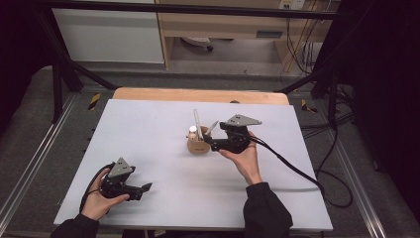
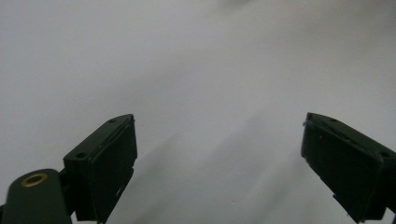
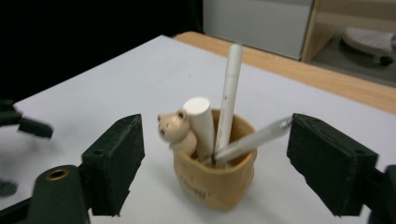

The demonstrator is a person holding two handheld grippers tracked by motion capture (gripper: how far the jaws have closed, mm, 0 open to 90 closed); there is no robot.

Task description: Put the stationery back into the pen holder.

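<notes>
Near the worktop's (image 1: 148, 129) middle, the right tongs (image 3: 219, 163) are hanging spread beside the tan pen cup (image 3: 215, 175), pinching nothing; withdrawing straight should avoid the leaning pen (image 3: 252, 140). Left tongs (image 2: 219, 163) are resting spread.

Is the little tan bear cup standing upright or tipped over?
Upright. The cup sits flat on the white table, mouth up, with a tall pen, a slanting pen and a white cylinder inside.

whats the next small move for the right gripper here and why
Probably back the right gripper straight up and away from the wooden pen holder. Its jaws stand open with nothing pressed between them, and three pale sticks, the leaning pen among them, already sit inside the holder. Pulling off sideways risks knocking that pen.
</notes>
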